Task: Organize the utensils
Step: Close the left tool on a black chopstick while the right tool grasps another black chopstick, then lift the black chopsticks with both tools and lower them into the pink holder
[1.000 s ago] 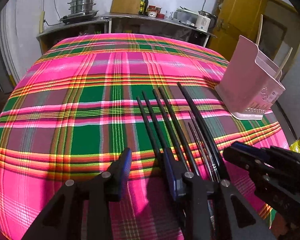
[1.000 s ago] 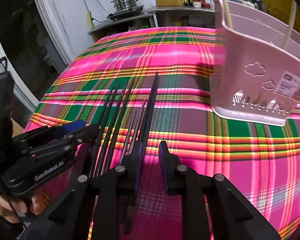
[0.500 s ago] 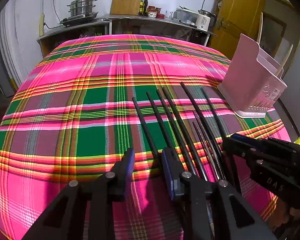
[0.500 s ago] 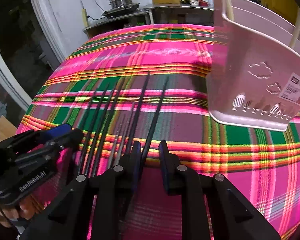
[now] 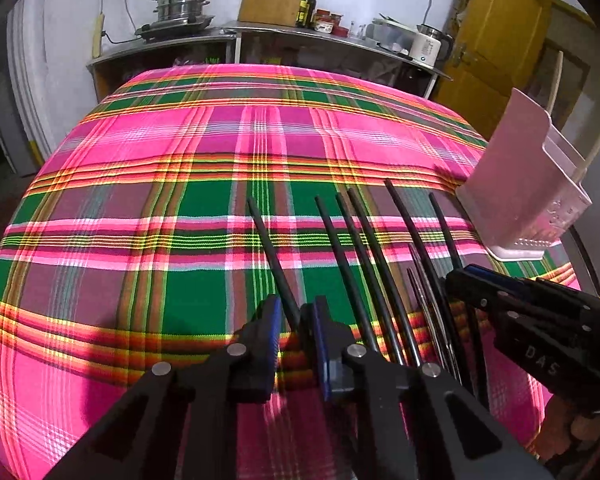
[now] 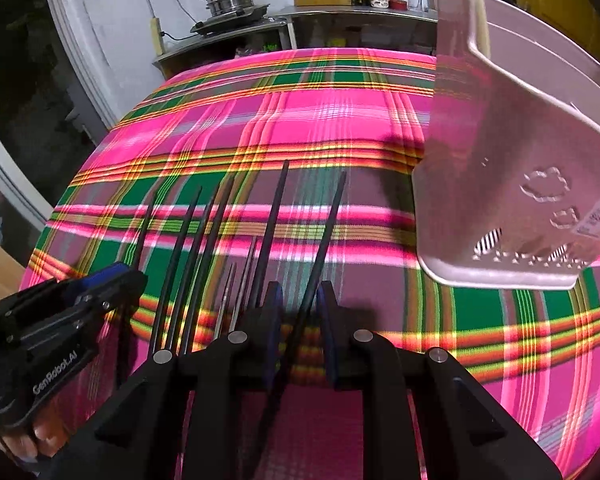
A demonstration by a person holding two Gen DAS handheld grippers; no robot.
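Observation:
Several black chopsticks (image 5: 364, 248) and a few thin metal ones (image 5: 420, 280) lie side by side on the plaid tablecloth. My left gripper (image 5: 294, 322) is low over the leftmost black chopstick (image 5: 270, 252), which runs between its narrowly parted jaws. My right gripper (image 6: 298, 300) is likewise around the rightmost black chopstick (image 6: 324, 236), jaws slightly apart. A pink utensil holder (image 6: 512, 184) with two pale chopsticks in it stands at the right; it also shows in the left wrist view (image 5: 520, 176).
The table (image 5: 180, 140) wears a pink and green plaid cloth. A counter (image 5: 260, 36) with a steamer pot, bottles and a kettle stands behind it. A yellow door (image 5: 496, 40) is at the back right.
Both grippers moved down and forward to the outermost chopsticks. The left jaws narrowed around the leftmost one, which now lies apart from the others; the rightmost one now sits between the right jaws.

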